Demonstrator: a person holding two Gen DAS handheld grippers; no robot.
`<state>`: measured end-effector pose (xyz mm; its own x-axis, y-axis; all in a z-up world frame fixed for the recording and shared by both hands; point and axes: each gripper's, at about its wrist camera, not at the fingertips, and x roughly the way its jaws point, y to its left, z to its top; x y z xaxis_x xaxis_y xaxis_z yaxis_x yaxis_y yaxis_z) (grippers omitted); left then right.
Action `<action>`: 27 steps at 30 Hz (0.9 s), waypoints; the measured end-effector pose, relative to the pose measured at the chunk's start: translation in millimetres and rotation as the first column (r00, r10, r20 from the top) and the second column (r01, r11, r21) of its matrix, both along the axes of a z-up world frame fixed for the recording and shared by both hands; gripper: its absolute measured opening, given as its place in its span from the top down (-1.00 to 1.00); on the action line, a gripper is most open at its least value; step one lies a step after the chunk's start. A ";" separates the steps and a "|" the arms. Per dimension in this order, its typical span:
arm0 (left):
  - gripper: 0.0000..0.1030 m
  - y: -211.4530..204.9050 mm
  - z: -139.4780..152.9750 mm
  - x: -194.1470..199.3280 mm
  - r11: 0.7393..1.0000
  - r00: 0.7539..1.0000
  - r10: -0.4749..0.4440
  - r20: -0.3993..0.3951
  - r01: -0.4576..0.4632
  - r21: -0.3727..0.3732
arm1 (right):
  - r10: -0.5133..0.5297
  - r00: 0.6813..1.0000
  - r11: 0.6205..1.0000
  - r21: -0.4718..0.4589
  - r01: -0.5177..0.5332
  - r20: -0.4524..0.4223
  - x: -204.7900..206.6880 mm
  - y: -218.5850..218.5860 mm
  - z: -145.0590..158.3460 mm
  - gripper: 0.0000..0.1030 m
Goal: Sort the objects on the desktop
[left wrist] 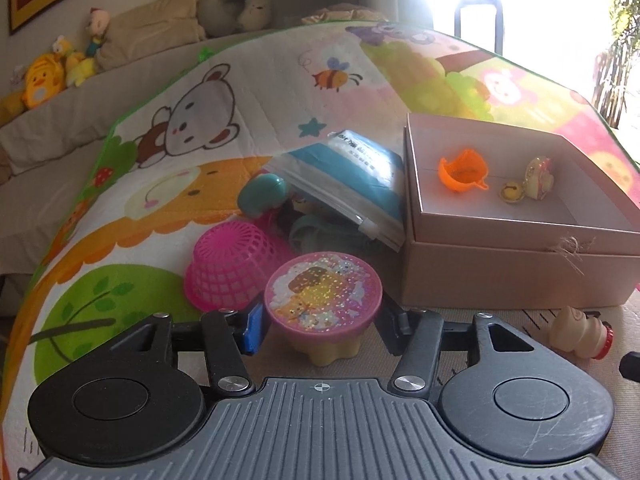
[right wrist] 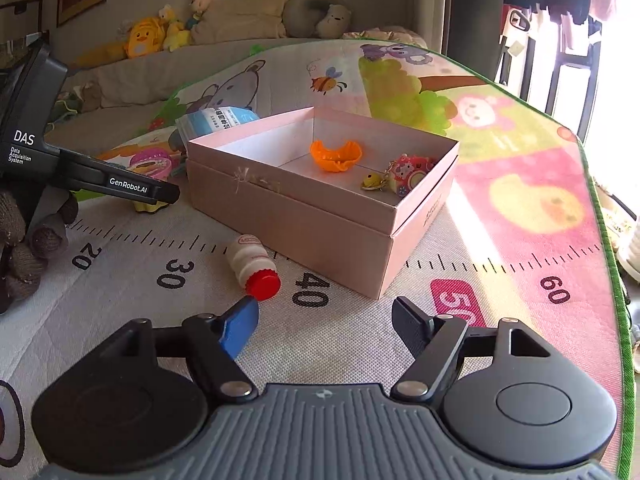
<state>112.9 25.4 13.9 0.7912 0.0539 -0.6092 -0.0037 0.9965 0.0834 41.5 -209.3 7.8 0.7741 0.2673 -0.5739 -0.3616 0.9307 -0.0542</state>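
My left gripper point(left wrist: 320, 332) is shut on a small yellow cup with a pink glitter lid point(left wrist: 322, 300), one pad against each side of it, low over the play mat. Just right of it stands an open pink cardboard box point(left wrist: 520, 272) holding an orange toy cup point(left wrist: 464, 170), a gold bell point(left wrist: 510, 192) and a keychain charm point(left wrist: 540, 178). My right gripper point(right wrist: 324, 320) stands open over the mat with nothing between its fingers. A small white bottle with a red cap point(right wrist: 254, 264) lies just ahead of its blue pad point(right wrist: 240, 326), near the box point(right wrist: 320, 232).
Left of the box lie an overturned pink basket point(left wrist: 232, 264), a teal egg-shaped toy point(left wrist: 262, 192), a zip bag point(left wrist: 352, 184) and dark items under it. A hand in a brown knitted glove point(right wrist: 24, 248) holds the left gripper. Cushions and plush toys point(right wrist: 144, 38) line the back.
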 end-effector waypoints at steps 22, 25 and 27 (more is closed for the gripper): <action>-0.71 -7.0 -8.8 -81.8 0.981 0.987 -0.160 -0.016 0.157 -0.114 | -0.097 0.995 0.995 -0.034 0.098 0.022 49.2 -9.0 20.1 -0.47; -0.75 -8.0 -9.2 -81.7 0.981 0.987 -0.163 -0.015 0.160 -0.113 | 0.012 0.999 1.000 0.001 -0.012 -0.035 36.1 10.0 14.0 -0.47; -0.77 -7.9 -9.3 -81.3 0.981 0.987 -0.159 -0.017 0.156 -0.113 | 0.060 0.996 0.998 -0.020 -0.062 -0.066 32.1 26.1 6.4 -0.47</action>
<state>31.6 17.5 4.7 0.7686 -0.1392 -0.6244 0.1546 0.9875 -0.0298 73.6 -183.2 14.1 0.7172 0.2993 -0.6294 -0.4211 0.9057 -0.0491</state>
